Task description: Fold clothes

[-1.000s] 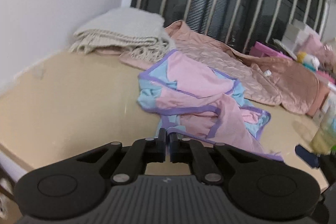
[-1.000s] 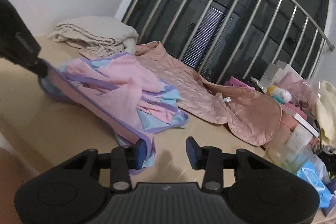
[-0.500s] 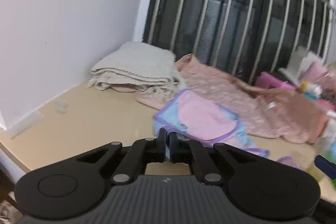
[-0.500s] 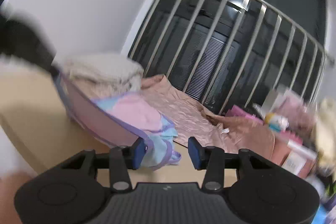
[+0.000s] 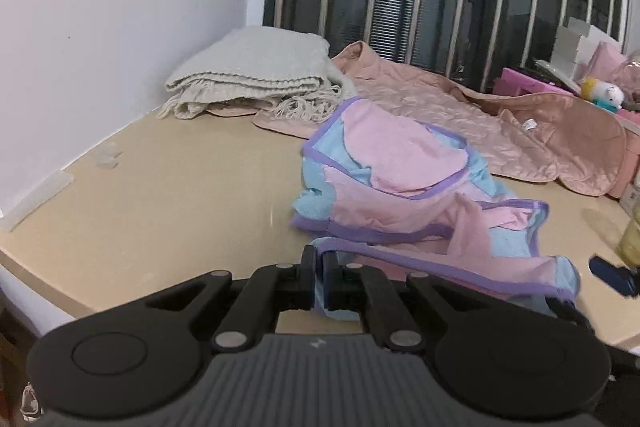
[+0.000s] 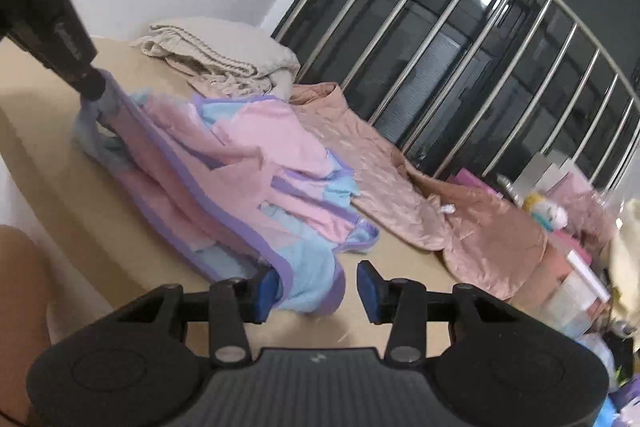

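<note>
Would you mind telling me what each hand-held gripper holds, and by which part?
Left hand-held gripper pinches the pink-and-blue garment at its purple-trimmed edge; right hand-held gripper is open, holding nothing.

Left tool clamped tight, right tool jaws apart

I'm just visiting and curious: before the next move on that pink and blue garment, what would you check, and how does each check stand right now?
1. Left gripper pinches the garment hem: ok.
2. Right gripper grips the other corner: not ok, jaws open, cloth lies between them.
3. Garment spread flat: not ok, bunched.
4. Bare table beside it for folding: ok.
5. Garment clear of the pink quilted jacket: cannot tell, edges meet.
</note>
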Demonstrator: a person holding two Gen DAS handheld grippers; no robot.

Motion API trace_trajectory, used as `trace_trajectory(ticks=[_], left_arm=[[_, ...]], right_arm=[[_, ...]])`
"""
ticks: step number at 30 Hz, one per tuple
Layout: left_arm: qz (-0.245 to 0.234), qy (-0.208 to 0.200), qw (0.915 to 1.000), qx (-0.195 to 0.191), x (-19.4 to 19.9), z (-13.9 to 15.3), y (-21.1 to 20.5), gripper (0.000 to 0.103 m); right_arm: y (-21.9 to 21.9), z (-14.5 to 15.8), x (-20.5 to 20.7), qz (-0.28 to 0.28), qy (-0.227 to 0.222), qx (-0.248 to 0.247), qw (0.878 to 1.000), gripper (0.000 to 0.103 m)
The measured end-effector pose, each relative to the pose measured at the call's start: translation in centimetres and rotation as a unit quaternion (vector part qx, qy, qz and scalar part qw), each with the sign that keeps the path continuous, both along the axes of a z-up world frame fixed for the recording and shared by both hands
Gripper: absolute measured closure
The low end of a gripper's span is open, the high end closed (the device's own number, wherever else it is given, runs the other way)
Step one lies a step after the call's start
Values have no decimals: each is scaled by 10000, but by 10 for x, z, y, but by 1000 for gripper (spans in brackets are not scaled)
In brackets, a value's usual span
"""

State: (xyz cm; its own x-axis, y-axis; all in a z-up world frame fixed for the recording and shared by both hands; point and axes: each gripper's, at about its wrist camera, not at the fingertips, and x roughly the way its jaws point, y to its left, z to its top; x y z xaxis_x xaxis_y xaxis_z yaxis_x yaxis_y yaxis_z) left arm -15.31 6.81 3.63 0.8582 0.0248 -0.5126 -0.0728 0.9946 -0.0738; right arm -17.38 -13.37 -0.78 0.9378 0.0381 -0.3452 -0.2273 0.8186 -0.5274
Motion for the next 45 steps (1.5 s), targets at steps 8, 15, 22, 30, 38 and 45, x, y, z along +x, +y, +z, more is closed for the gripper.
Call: trace_trajectory(ticks=[8,15,22,30,38,45], left_arm=[[-40,-66,9996,262,-10,-2,-6,100],[-192,-207,9952,934,-26,-22,-24,96],[-240,-144,9945,1007,-23,-27,-23,97],[-460,-1933,9800,68,-67,119,0,101],[-1203,-3737,9181,-540,-182,233,19,101],[-1149,-2767,9523,-580,-77,207,10,101]], right_arm=[[4,2,4,-115,204,111,9997,102],[-9,2,-1,-162,445,369,9982,102],[-10,-2,-7,-174,477,545,9972,102],[-50,138,-49,364,-1104,1646,9795,102],[-95,263,-177,1133,-3197,2076,9175,102],[-88,248,-77,663,-2271,1771,9553,102]])
